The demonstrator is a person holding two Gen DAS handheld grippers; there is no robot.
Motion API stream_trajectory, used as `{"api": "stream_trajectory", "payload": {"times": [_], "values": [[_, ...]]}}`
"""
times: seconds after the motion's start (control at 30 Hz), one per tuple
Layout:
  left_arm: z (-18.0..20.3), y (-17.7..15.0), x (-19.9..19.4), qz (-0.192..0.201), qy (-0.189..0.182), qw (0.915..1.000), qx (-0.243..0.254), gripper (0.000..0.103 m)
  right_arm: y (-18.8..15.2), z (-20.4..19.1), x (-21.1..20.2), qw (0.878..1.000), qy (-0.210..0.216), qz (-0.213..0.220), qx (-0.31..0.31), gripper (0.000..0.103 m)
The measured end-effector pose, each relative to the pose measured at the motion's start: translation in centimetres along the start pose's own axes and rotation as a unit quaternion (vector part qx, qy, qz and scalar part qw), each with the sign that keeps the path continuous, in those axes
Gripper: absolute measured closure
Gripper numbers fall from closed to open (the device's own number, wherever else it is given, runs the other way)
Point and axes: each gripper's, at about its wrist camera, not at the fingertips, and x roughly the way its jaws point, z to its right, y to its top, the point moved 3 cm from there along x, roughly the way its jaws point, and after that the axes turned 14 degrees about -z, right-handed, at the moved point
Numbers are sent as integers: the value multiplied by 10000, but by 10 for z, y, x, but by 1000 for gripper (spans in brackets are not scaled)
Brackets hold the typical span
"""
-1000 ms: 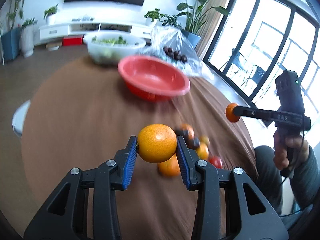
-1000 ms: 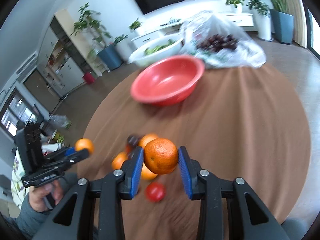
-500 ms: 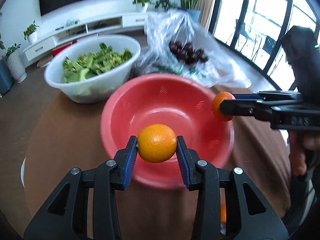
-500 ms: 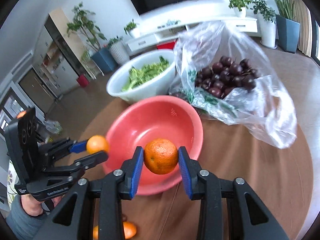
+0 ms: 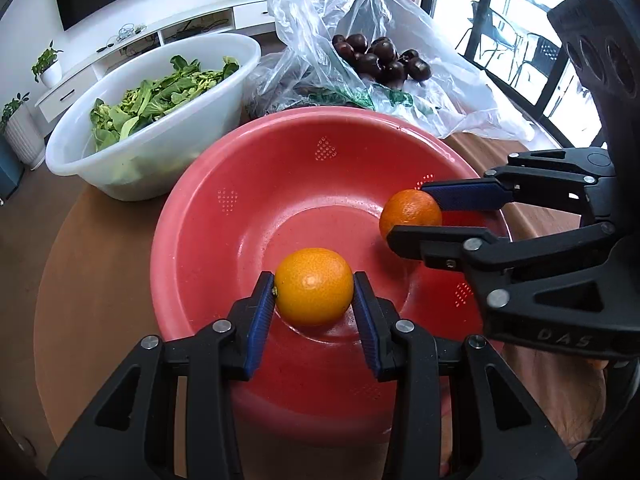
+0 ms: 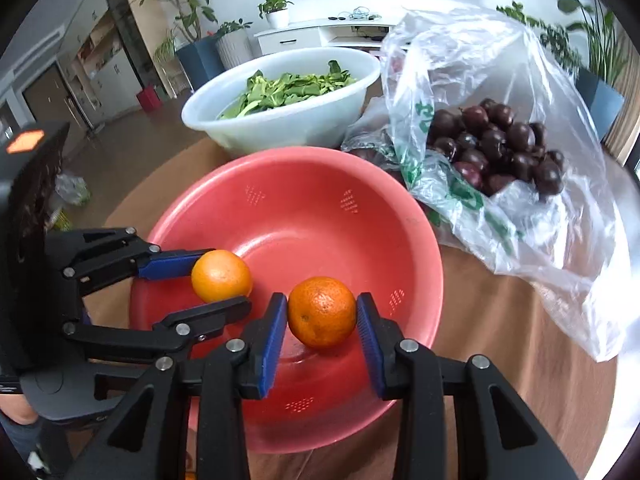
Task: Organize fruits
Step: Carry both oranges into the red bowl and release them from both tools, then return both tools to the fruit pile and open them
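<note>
Left claw (image 5: 314,298) gripping a yellow-orange orange (image 5: 314,286), right claw (image 6: 322,318) clamping a deeper orange one (image 6: 322,312), both hovering over the red bowl (image 5: 256,200) on the tabletop (image 5: 92,280)

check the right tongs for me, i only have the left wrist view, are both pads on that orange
Observer: Yes. In the right wrist view both blue pads of the right tongs press the darker orange, one on each side.
Operator: anything loose in the bowl where the right tongs block my view
Observer: No. That side of the red bowl shows only bare wall with small patches of holes.
Operator: any light on the left tool, i can't see its body
Observer: Yes. An orange hexagon light glows on the body behind the left tongs, which hold the lighter orange.
</note>
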Motion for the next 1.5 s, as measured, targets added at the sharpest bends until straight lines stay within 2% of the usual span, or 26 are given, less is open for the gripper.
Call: {"api": "stream_trajectory", "payload": {"times": [0.07, 0.13, 0.2, 0.53, 0.57, 0.6, 0.63, 0.7, 0.8, 0.87, 0.97, 1.1, 1.17, 1.23, 1.33, 1.5], "values": [[3, 0, 1, -5, 45, 10000, 84, 60, 1, -2, 2, 9999, -102, -2, -57, 64], [7, -2, -2, 38, 94, 9998, 178, 39, 1, -4, 3, 9996, -246, 12, -116, 63], [8, -1, -2, 52, 225, 9995, 192, 38, 1, -5, 4, 9994, -299, 10, -153, 63], [1, -12, -24, 228, 226, 9995, 30, 35, -2, -4, -8, 9995, -253, 108, -138, 55], [0, -14, -30, 290, 227, 9993, 16, 34, -4, -4, -13, 9995, -249, 154, -138, 55], [-1, -18, -39, 386, 250, 9989, -2, 27, -6, -4, -20, 9994, -247, 219, -144, 53], [-1, -23, -49, 507, 285, 9983, -25, 21, -10, -4, -31, 9991, -255, 317, -144, 51], [-2, -35, -68, 745, 284, 9968, -101, 13, -20, -3, -54, 9982, -193, 556, -110, 38], [1, -66, -97, 1082, 153, 9936, -286, 0, -46, -2, -90, 9961, 98, 879, -21, 26], [8, -88, -110, 1281, 157, 9912, -291, 0, -66, -5, -106, 9941, 263, 1048, -16, 19], [26, -128, -121, 1414, 344, 9890, -264, 0, -115, -16, -122, 9922, 335, 1198, -120, 18], [54, -183, -124, 1397, 474, 9882, -406, 0, -170, -33, -118, 9936, 450, 1033, -90, 18], [67, -205, -121, 1334, 549, 9885, -460, 0, -197, -45, -111, 9949, 343, 941, -148, 18], [76, -226, -116, 1243, 521, 9891, -594, 0, -213, -56, -100, 9961, 300, 803, -183, 19], [83, -257, -108, 1085, 448, 9893, -866, 0, -223, -67, -83, 9977, 319, 540, -247, 27], [87, -284, -99, 876, 118, 9902, -1080, 0, -228, -77, -61, 9983, 214, 329, -440, 31]]}}
